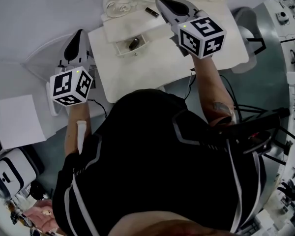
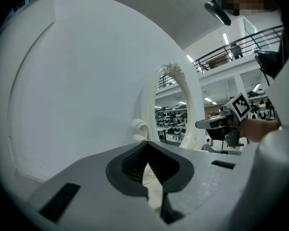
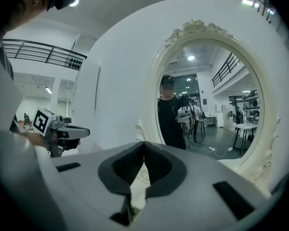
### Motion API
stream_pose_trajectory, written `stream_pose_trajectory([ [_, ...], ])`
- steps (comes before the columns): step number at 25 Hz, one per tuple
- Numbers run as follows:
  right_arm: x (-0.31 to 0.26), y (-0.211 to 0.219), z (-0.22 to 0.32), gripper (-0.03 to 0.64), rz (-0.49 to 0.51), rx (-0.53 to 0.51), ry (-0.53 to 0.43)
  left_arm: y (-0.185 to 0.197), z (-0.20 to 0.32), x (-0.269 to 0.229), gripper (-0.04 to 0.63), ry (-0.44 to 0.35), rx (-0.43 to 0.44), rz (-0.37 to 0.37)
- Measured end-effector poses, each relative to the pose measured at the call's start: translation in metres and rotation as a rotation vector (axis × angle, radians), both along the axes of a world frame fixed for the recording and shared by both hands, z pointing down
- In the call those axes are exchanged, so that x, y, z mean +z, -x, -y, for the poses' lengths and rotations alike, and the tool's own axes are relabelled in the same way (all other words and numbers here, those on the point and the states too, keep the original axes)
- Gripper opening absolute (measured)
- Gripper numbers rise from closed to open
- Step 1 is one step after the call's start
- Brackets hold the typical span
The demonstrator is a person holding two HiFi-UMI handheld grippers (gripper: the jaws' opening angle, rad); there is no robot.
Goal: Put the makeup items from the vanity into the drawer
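A white vanity [image 1: 137, 68] stands in front of me with an oval mirror [image 3: 207, 95] at its back. Its small drawer [image 1: 122, 47] is pulled open and holds a dark makeup item [image 1: 133, 44]. A dark tube [image 1: 152, 12] lies on the raised shelf by the mirror's foot. My right gripper [image 1: 161, 2] hovers just right of that tube, its jaws shut with nothing between them [image 3: 144, 144]. My left gripper [image 1: 80, 32] hangs off the vanity's left side, jaws shut and empty [image 2: 146, 146], pointing at the mirror's edge [image 2: 172, 109].
A curved white backdrop [image 2: 77, 81] rises behind the vanity. A white sheet [image 1: 19, 119] lies on the floor at the left. A grey rounded seat [image 1: 243, 16] and black cables and stands [image 1: 255, 129] are at the right.
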State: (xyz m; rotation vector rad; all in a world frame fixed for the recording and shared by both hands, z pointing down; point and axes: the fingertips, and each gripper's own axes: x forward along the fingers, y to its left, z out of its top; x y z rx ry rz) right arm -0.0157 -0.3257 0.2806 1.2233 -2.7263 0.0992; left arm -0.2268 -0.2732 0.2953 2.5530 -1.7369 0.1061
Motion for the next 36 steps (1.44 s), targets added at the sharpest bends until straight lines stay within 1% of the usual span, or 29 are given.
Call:
stream_pose_trajectory([
  [2,-0.004,-0.003,0.0,0.005,0.01,0.007,-0.007,0.002,0.001,-0.007,0.003,-0.007,-0.012,-0.012],
  [5,-0.007,-0.005,0.002,0.005,0.021,0.02,-0.016,0.008,0.003,-0.012,0.003,-0.024,-0.039,-0.002],
  [13,-0.008,0.001,0.008,0.004,0.028,0.027,-0.012,0.024,0.009,-0.012,0.003,-0.024,-0.084,-0.005],
  [23,-0.003,-0.002,0.011,0.003,0.04,0.038,0.003,0.016,0.006,-0.016,0.003,-0.039,-0.074,0.001],
  [36,-0.007,0.0,0.015,0.003,0.034,0.048,-0.002,0.021,0.007,-0.023,0.003,-0.05,-0.073,-0.011],
])
